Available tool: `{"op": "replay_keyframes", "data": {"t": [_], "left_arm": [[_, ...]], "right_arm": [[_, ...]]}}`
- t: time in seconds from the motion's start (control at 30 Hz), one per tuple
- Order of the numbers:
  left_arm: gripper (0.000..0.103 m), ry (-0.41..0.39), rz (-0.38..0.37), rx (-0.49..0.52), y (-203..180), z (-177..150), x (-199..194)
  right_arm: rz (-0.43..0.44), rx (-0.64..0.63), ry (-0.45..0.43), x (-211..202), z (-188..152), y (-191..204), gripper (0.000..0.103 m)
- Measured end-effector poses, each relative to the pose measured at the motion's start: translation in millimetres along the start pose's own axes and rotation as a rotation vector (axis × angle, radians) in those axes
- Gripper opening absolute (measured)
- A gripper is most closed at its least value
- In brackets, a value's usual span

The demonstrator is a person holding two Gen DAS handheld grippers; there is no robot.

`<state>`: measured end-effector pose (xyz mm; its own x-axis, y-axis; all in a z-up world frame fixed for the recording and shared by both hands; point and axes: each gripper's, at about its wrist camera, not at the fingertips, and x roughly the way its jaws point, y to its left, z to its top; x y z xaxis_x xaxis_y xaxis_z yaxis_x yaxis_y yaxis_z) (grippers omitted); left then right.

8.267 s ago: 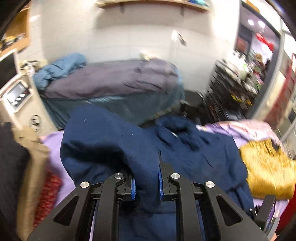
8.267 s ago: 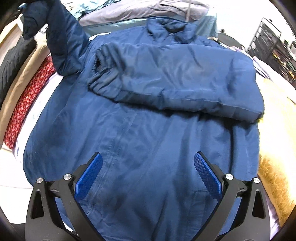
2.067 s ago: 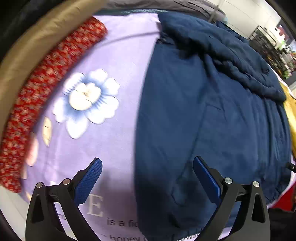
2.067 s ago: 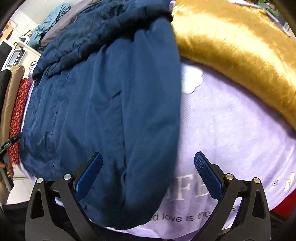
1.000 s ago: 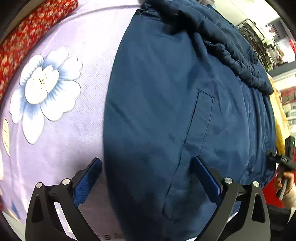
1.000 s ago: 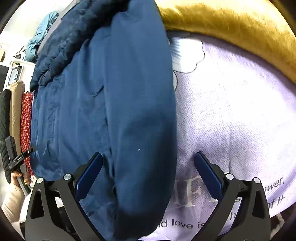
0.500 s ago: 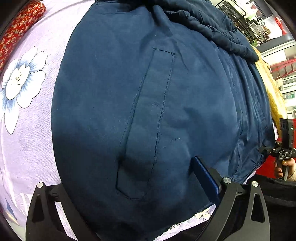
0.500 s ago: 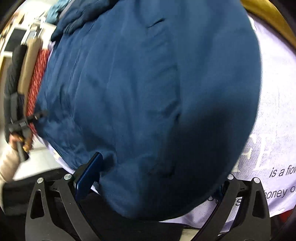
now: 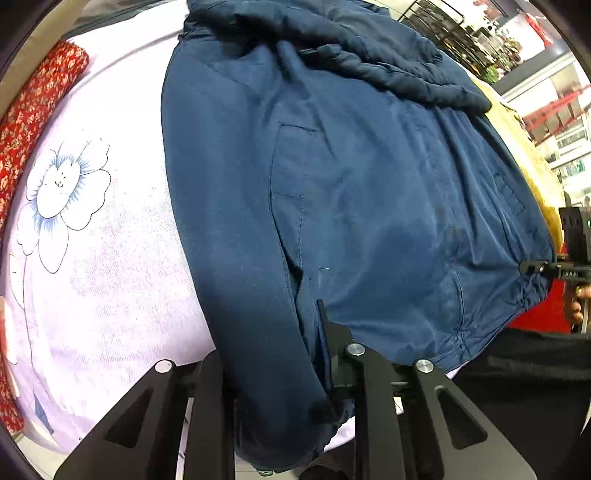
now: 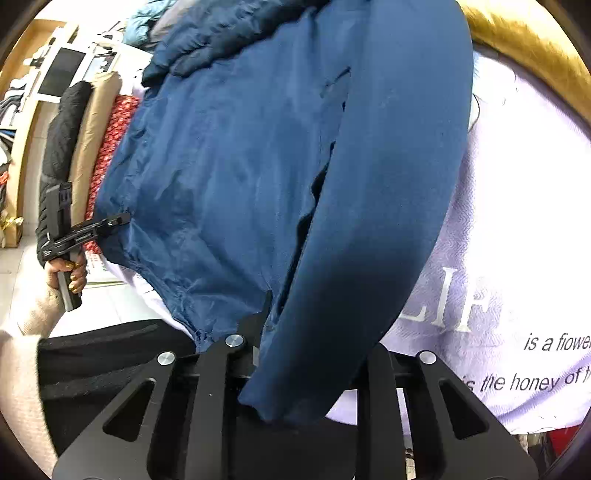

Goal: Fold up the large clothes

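A navy blue jacket (image 9: 369, 184) lies on a lilac flowered blanket (image 9: 92, 277), its sleeves folded across the top. My left gripper (image 9: 273, 332) is at the near left hem corner. Its jaws are closing, and a thick fold of the jacket is pinched between them. My right gripper (image 10: 314, 332) holds the near right hem corner (image 10: 351, 277) the same way, jaws closing on the bunched fabric. Each wrist view shows the other gripper clamped on its corner: the right gripper (image 9: 532, 266) and the left gripper (image 10: 122, 218). The hem sags between the two grips.
A golden fuzzy cloth (image 10: 535, 33) lies to the right of the jacket. To its left are a red patterned cloth (image 9: 33, 110) and tan and black fabrics (image 10: 59, 140). A hand (image 10: 70, 273) and the person's black clothing (image 9: 517, 387) are at the near edge.
Both grippers stood wide open over the hem corners; now each has closed on its corner. Both corners are lifted slightly off the blanket.
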<state>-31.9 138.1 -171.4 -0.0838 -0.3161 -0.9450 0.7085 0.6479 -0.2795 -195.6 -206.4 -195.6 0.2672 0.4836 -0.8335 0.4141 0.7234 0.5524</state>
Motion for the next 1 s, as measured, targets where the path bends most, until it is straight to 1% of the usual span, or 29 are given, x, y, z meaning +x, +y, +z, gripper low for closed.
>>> {"op": "replay_keyframes", "data": {"t": [0.1, 0.23, 0.3, 0.4, 0.47, 0.5, 0.53, 0.63, 0.67, 0.73, 0.83, 0.9, 1.0], "left_arm": [[0.018, 0.009, -0.017, 0.023, -0.8, -13.8, -11.6], [0.018, 0.055, -0.047, 0.027, -0.9, -31.3, -16.7], [0.018, 0.065, -0.056, 0.005, -0.3, -33.9, -16.7], [0.018, 0.055, -0.050, -0.027, -1.2, -17.4, -15.5], [0.018, 0.061, -0.030, -0.035, 1.5, -2.7, -14.6], [0.018, 0.060, -0.024, -0.029, 4.6, -3.0, -18.1], [0.018, 0.056, -0.019, -0.020, 1.2, 4.2, -17.7], [0.017, 0.014, -0.014, -0.003, -7.7, 25.1, -27.0], [0.017, -0.003, -0.015, -0.006, -8.6, 22.4, -33.8], [0.017, -0.048, -0.011, -0.014, -10.4, 33.1, -42.8], [0.017, -0.084, 0.003, -0.008, -11.8, 54.2, -48.5], [0.017, -0.107, 0.022, 0.008, -12.2, 73.0, -50.9], [0.017, -0.131, 0.040, 0.021, -9.8, 91.4, -54.6]], "right_arm": [[0.033, 0.001, 0.006, -9.5, -5.4, 2.9, 0.020], [0.043, -0.026, 0.046, -22.3, -20.2, 2.0, 0.019], [0.042, -0.037, 0.072, -25.0, -31.4, 2.4, 0.019], [0.044, -0.012, 0.086, -18.7, -38.2, 1.2, 0.019], [0.053, 0.010, 0.082, -16.3, -31.0, 0.9, 0.019], [0.056, 0.008, 0.079, -15.1, -24.7, 2.4, 0.019], [0.056, -0.002, 0.077, -15.4, -21.7, 2.8, 0.019], [0.069, -0.056, 0.059, -19.0, -4.6, 14.3, 0.019], [0.074, -0.065, 0.050, -21.1, -1.5, 18.5, 0.019], [0.095, -0.078, 0.012, -23.4, 13.5, 28.1, 0.018], [0.106, -0.097, -0.044, -29.0, 33.6, 37.5, 0.018], [0.101, -0.112, -0.075, -32.3, 51.4, 42.7, 0.018], [0.083, -0.138, -0.111, -38.8, 73.6, 42.9, 0.018]]}}
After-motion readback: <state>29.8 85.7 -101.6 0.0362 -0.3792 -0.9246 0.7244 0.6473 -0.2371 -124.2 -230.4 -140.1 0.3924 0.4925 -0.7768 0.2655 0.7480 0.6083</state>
